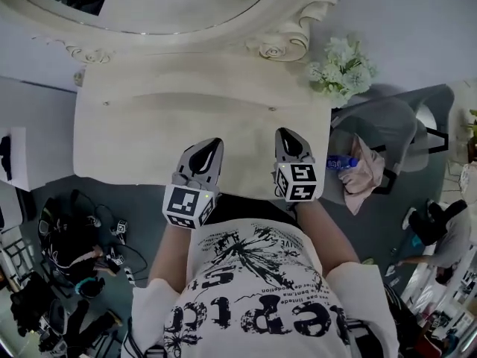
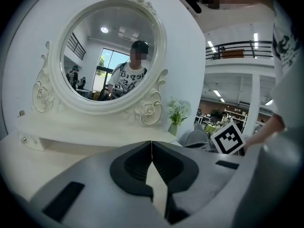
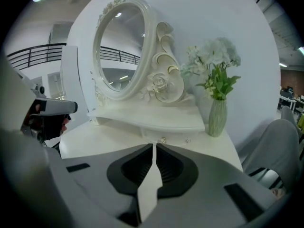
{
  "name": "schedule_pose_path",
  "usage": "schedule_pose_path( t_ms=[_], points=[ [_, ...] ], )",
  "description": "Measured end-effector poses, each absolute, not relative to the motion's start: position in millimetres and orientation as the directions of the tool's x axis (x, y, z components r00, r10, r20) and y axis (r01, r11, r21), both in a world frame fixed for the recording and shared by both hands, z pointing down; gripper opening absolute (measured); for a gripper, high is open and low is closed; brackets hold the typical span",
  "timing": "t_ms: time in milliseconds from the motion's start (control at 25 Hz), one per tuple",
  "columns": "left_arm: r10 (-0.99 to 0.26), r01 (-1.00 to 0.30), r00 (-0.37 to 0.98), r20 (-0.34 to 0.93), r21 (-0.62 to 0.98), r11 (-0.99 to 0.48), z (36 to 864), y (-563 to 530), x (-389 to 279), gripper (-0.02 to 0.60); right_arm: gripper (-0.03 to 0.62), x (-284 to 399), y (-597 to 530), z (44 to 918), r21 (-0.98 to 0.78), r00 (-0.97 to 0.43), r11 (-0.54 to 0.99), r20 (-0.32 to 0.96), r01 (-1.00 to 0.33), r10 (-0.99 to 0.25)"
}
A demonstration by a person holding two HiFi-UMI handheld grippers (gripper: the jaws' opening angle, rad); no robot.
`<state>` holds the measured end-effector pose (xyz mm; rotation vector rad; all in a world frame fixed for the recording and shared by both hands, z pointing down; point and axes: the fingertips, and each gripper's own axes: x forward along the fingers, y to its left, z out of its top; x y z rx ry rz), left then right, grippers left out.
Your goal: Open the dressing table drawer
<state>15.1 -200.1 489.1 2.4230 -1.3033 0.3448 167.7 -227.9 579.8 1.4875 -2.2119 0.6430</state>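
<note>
The cream dressing table (image 1: 134,136) fills the middle of the head view, its oval mirror (image 1: 171,2) at the back. A raised shelf under the mirror carries small knobs (image 3: 163,140) on its front face. No drawer front under the table top shows from above. My left gripper (image 1: 212,146) hangs over the table's front edge, jaws shut and empty, tips meeting (image 2: 151,146). My right gripper (image 1: 287,136) is beside it to the right, also shut with nothing held (image 3: 155,148). Both point toward the mirror.
A vase of white flowers (image 1: 341,69) stands at the table's back right corner. A grey chair (image 1: 387,136) with a pink cloth and a bottle (image 1: 343,162) is right of the table. Cables and gear (image 1: 67,245) lie on the floor at left. A person (image 1: 447,233) is at far right.
</note>
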Motion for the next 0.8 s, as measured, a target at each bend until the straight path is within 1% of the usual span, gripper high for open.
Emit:
schedule_pose_path(
  t_ms=[120, 160, 240, 280, 800],
  points=[
    [-0.732, -0.829, 0.552, 0.399, 0.167, -0.534, 497.2, -207.8, 12.1, 0.020, 0.022, 162.4, -239.3, 600.2, -0.155, -0.341, 0.312, 0.600, -0.937, -0.724],
    [-0.729, -0.827, 0.554, 0.403, 0.163, -0.538, 499.2, -210.0, 10.5, 0.020, 0.034, 160.4, -243.2, 606.4, -0.155, -0.336, 0.308, 0.611, -0.939, -0.716],
    [-0.726, -0.825, 0.556, 0.405, 0.165, -0.540, 502.9, -214.6, 7.5, 0.020, 0.118, 157.1, -251.9, 617.1, -0.156, -0.329, 0.300, 0.630, -0.941, -0.704],
    [-0.724, -0.824, 0.557, 0.407, 0.169, -0.540, 504.9, -216.5, 6.2, 0.020, 0.127, 156.3, -256.6, 621.3, -0.155, -0.323, 0.293, 0.636, -0.943, -0.701],
    [-0.705, -0.823, 0.561, 0.434, 0.204, -0.529, 523.9, -232.4, -13.3, 0.020, 0.130, 151.4, -295.6, 639.4, -0.098, -0.219, 0.208, 0.669, -0.973, -0.710]
  ],
)
